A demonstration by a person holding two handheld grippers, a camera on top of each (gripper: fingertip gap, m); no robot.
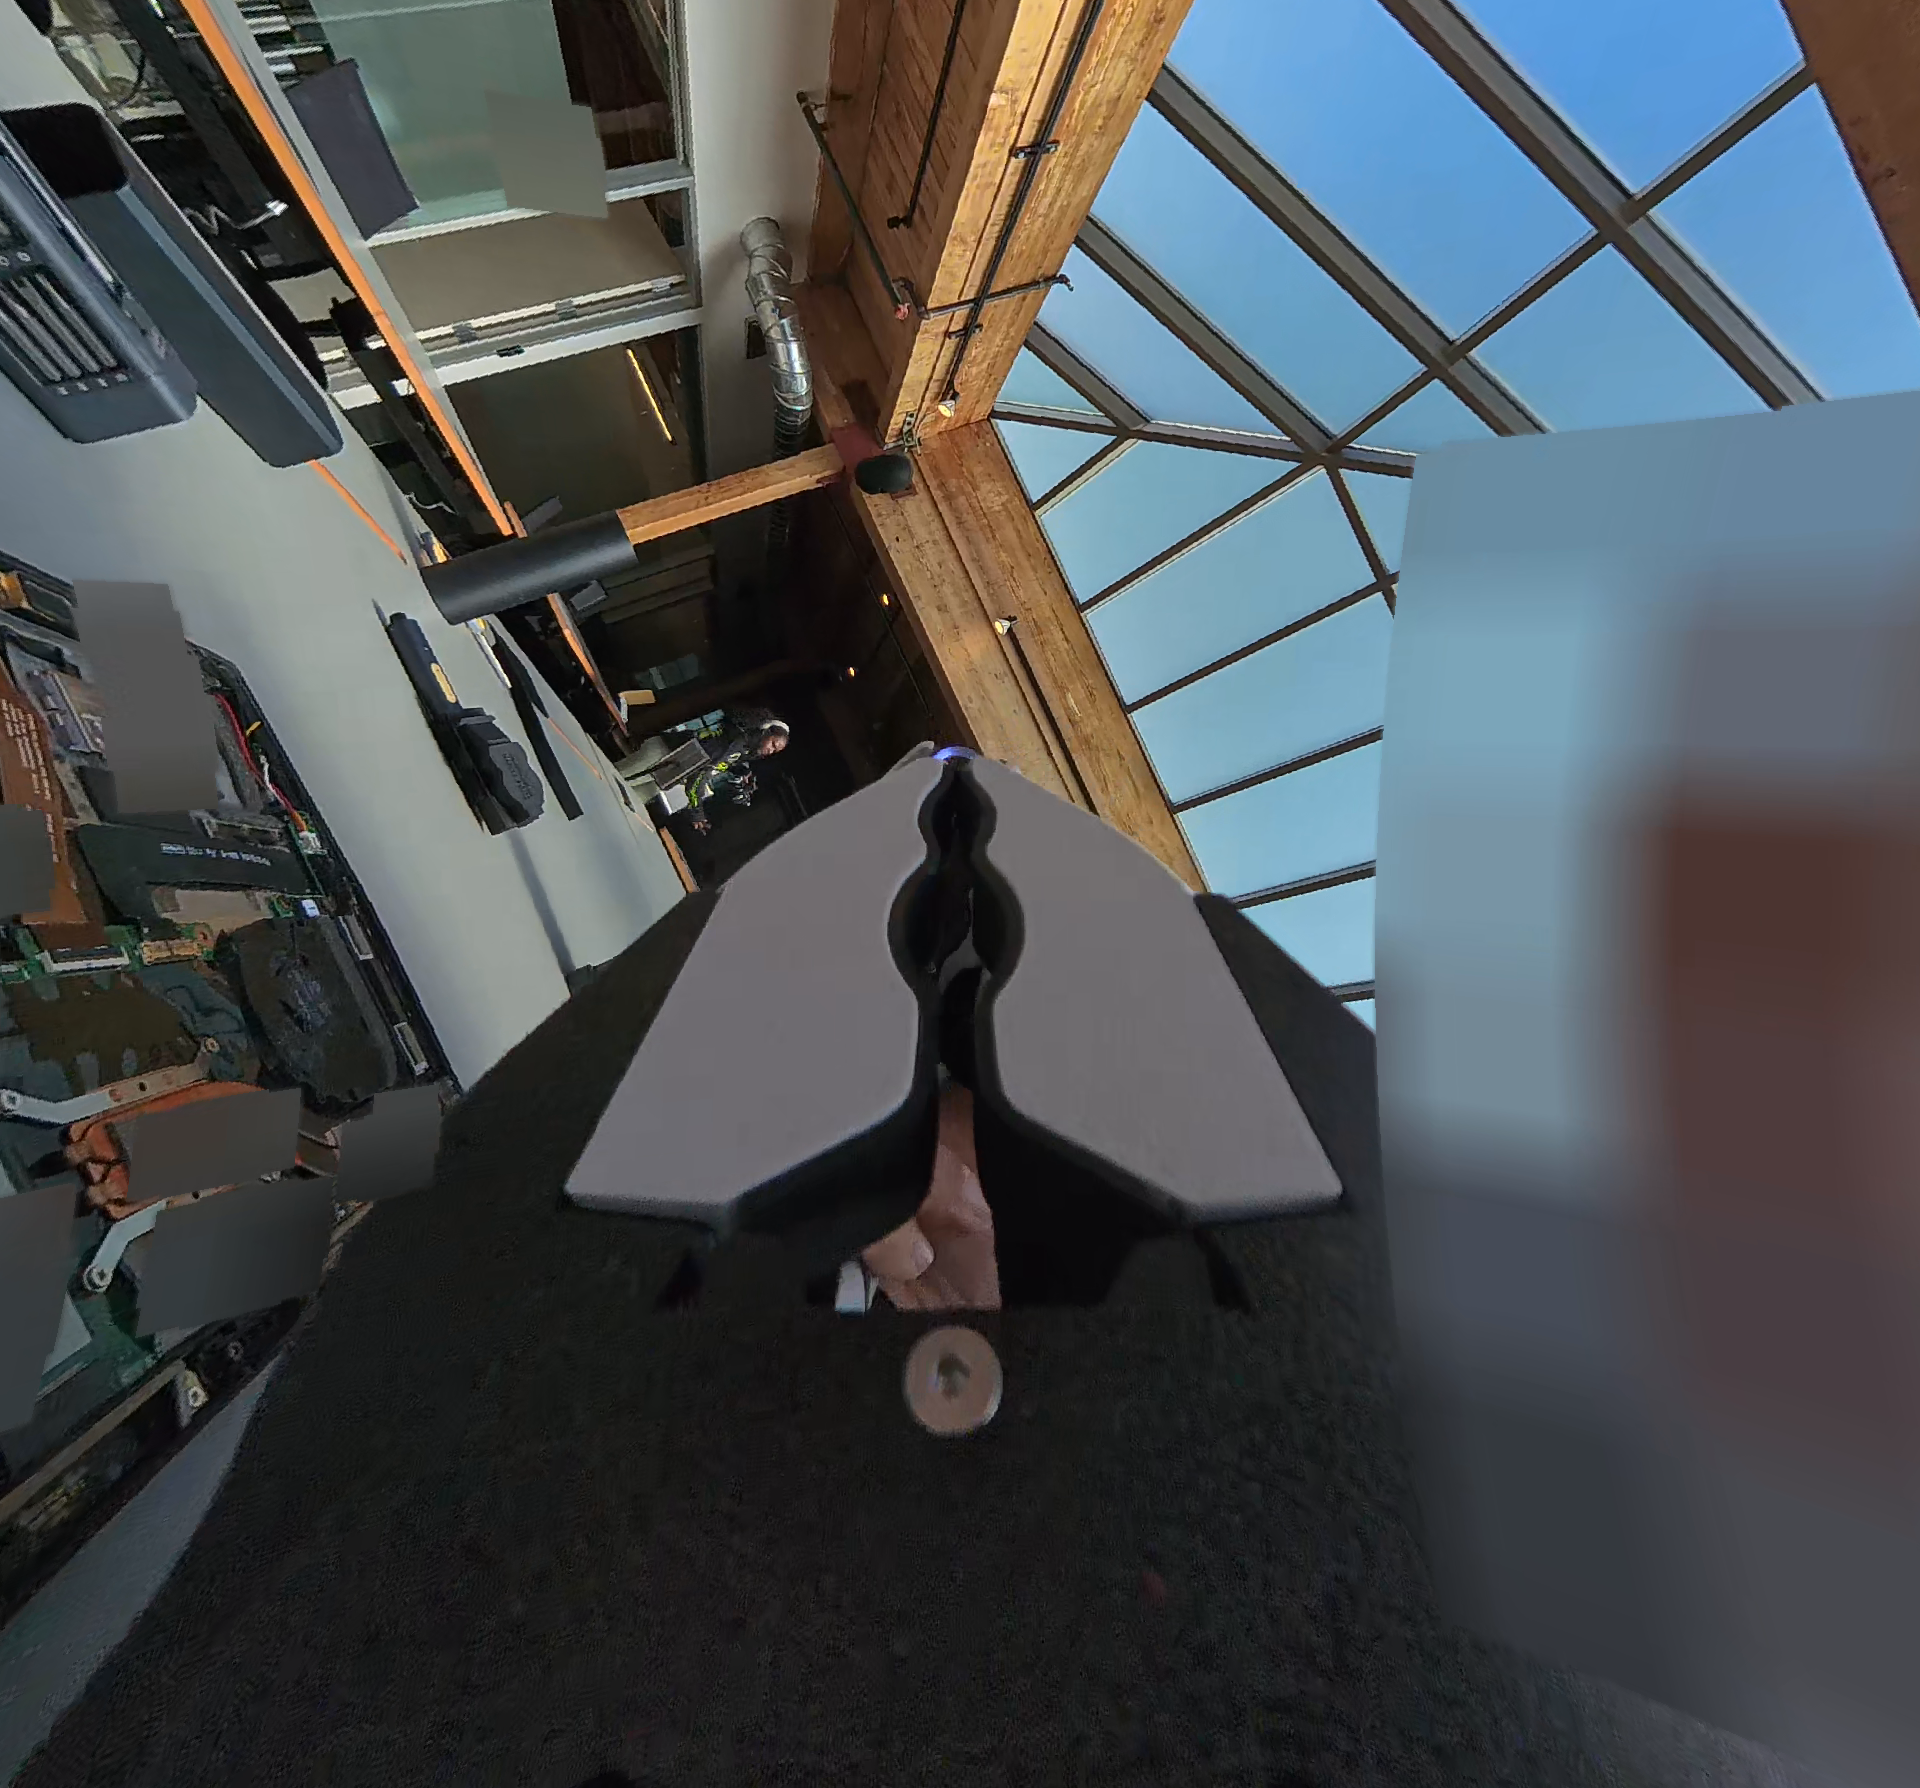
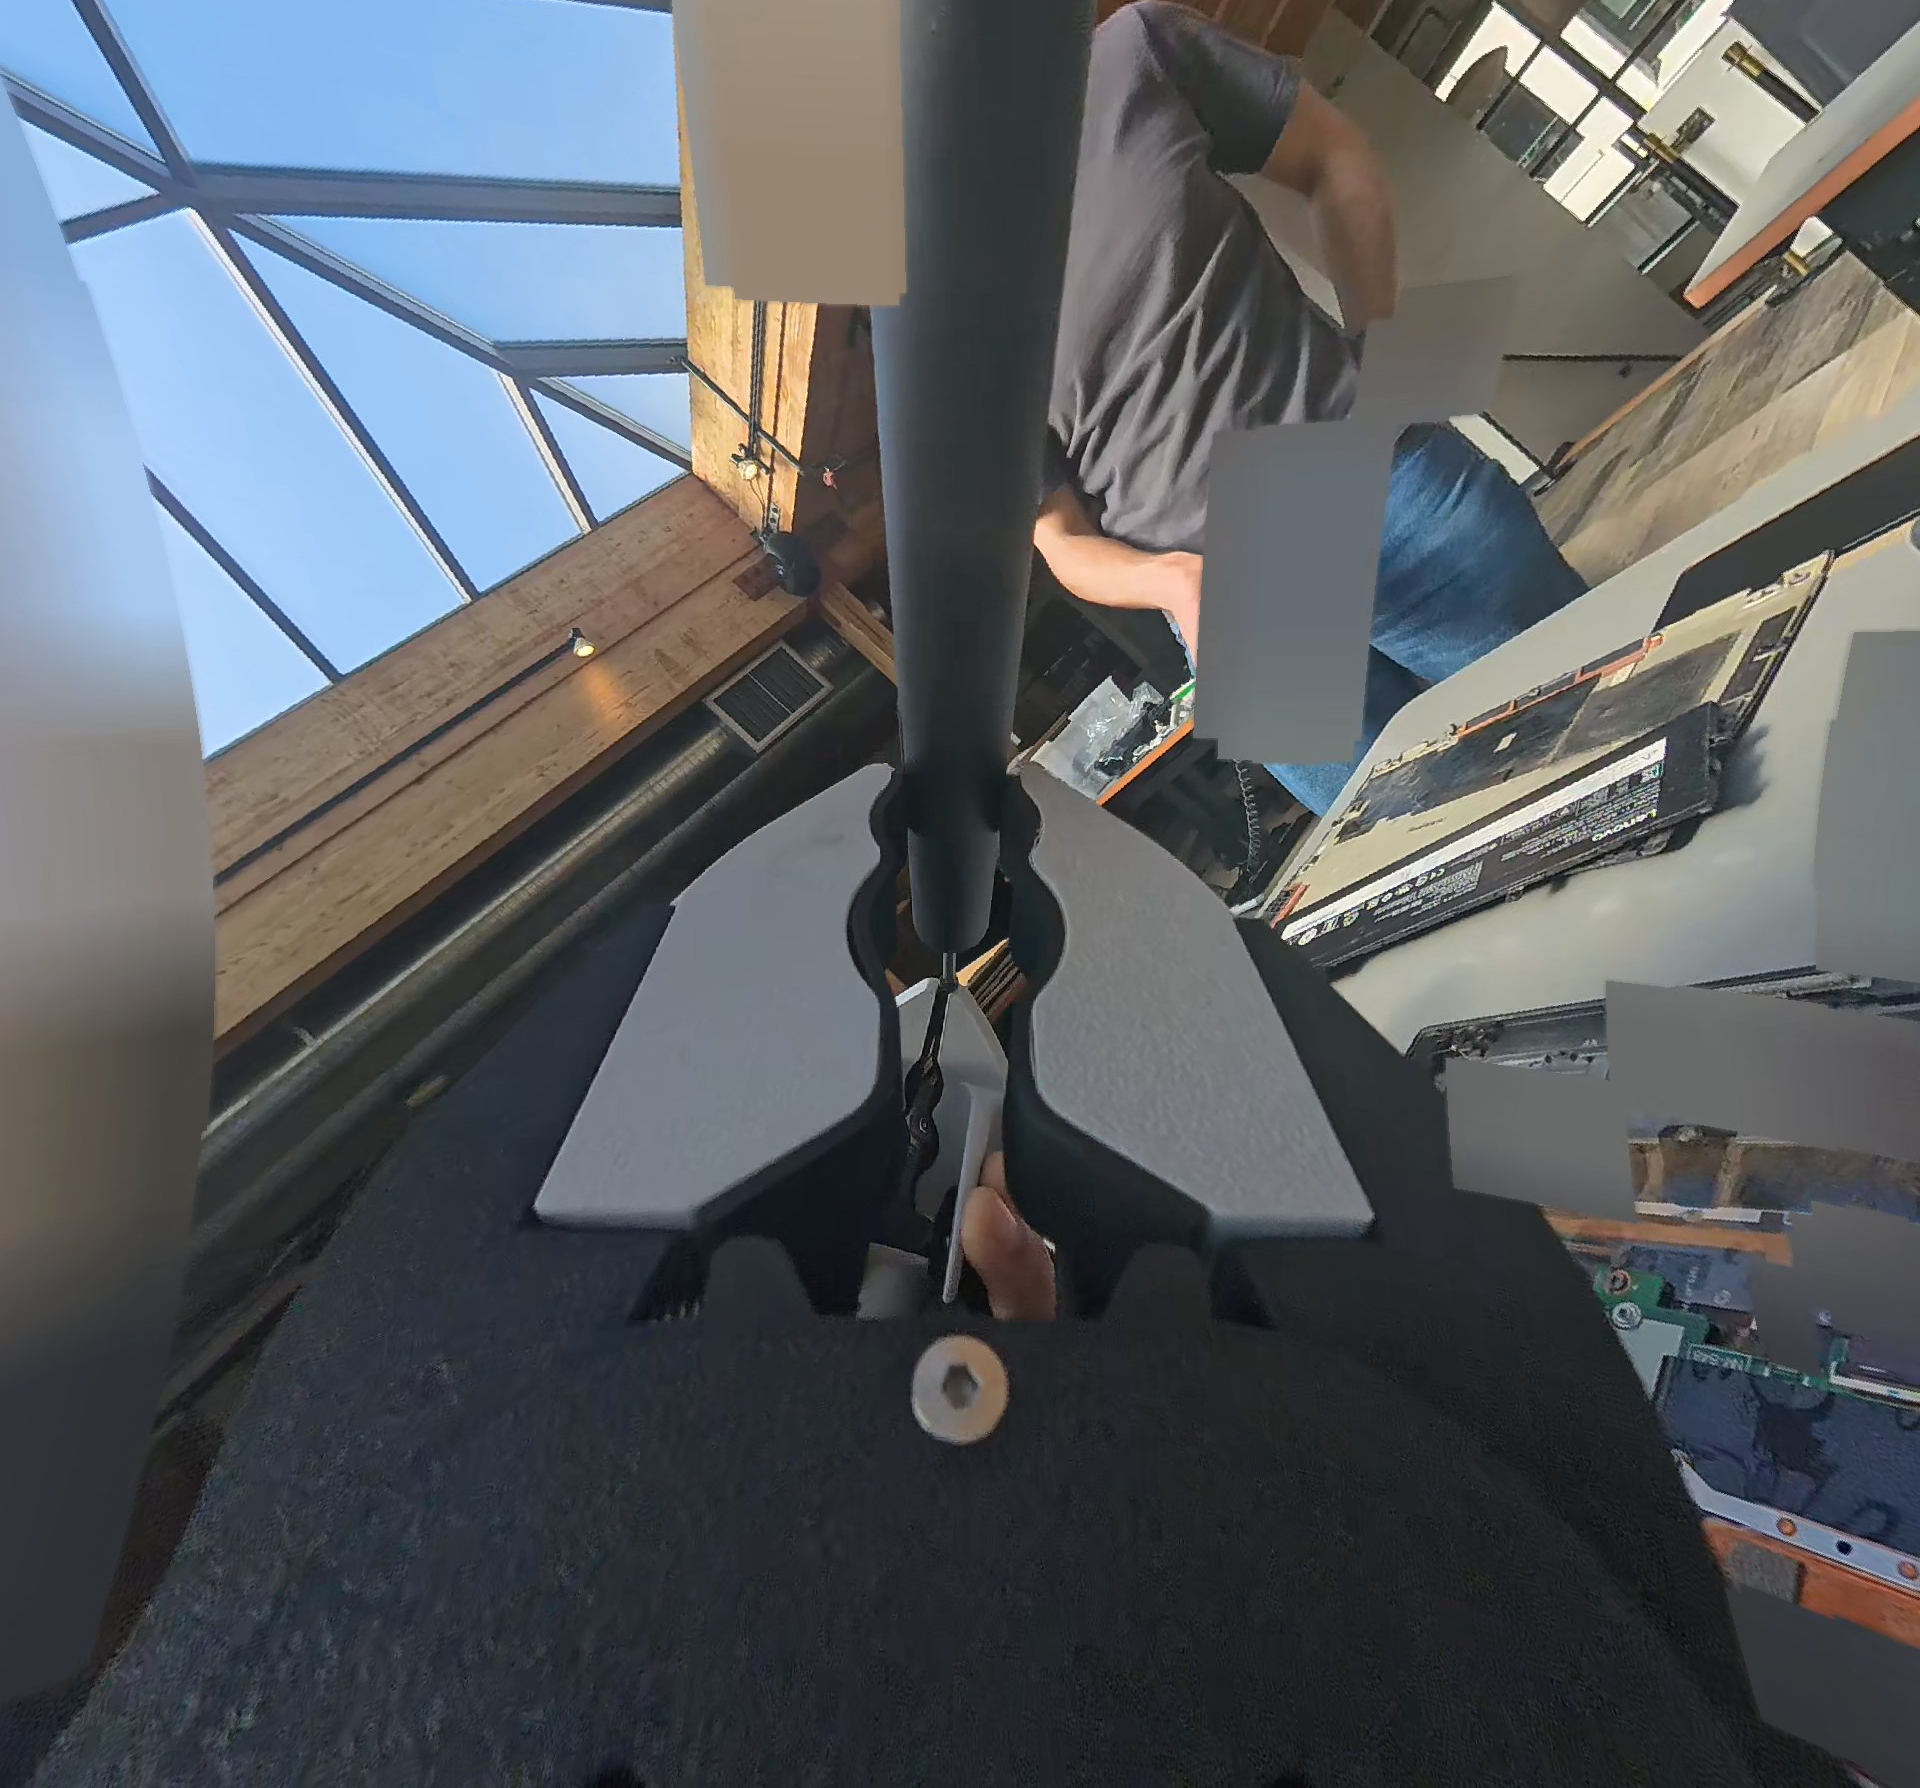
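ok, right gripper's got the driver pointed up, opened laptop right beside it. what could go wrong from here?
1. The right gripper grips the black screwdriver only near its tapered tip end; the long handle could lever and slip.
2. A drop could hit the opened laptop with its exposed boards.
3. The left gripper is shut and empty, so nothing backs it up.

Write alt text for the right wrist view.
The right gripper is shut on a dark screwdriver, tilted up toward a skylight and wooden beams. At right, an opened laptop lies on a grey table beside a seated person.
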